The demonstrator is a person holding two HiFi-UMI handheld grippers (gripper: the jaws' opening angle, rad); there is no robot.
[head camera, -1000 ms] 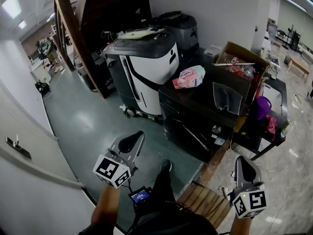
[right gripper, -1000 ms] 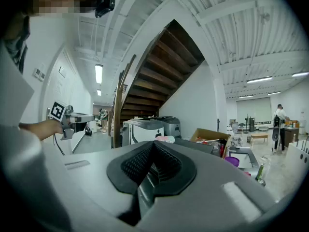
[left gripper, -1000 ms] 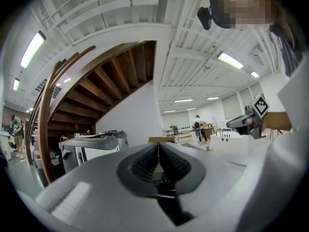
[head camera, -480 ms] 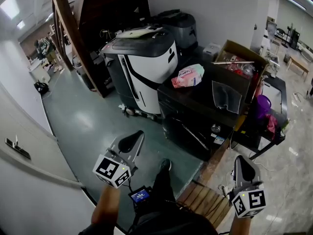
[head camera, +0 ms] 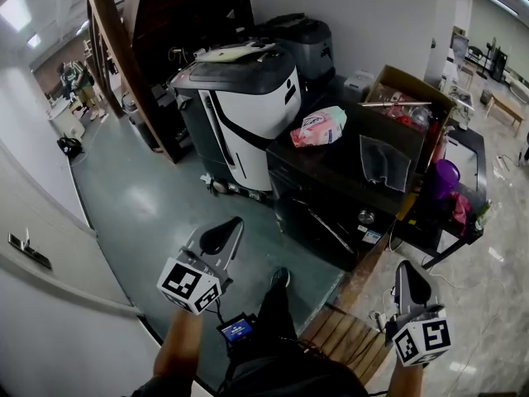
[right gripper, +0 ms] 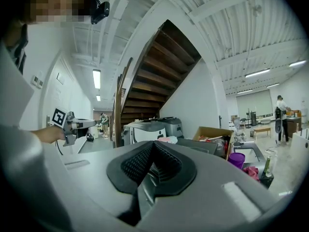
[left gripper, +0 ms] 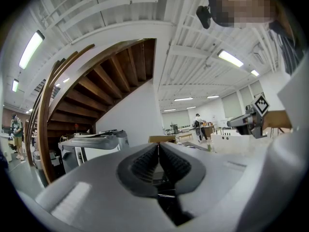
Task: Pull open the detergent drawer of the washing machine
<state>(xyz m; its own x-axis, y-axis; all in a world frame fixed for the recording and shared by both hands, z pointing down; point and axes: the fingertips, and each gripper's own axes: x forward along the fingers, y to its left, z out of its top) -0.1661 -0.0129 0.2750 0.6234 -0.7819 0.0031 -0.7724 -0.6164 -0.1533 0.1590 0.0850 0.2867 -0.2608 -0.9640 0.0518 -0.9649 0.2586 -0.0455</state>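
Left claw (head camera: 235, 225) and right claw (head camera: 403, 268): both closed together, empty, well apart from the black appliance (head camera: 331, 213); advised: step close, find the drawer, spread jaws before hooking.

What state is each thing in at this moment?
Left gripper: shut, empty.
Right gripper: shut, empty.
Black appliance: front closed, no drawer seen pulled out.
Pink packet: lying on the black appliance's top.
Cardboard box: flaps open, filled with things.

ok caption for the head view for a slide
Left claw and right claw, both shut and empty, held short of the black appliance.
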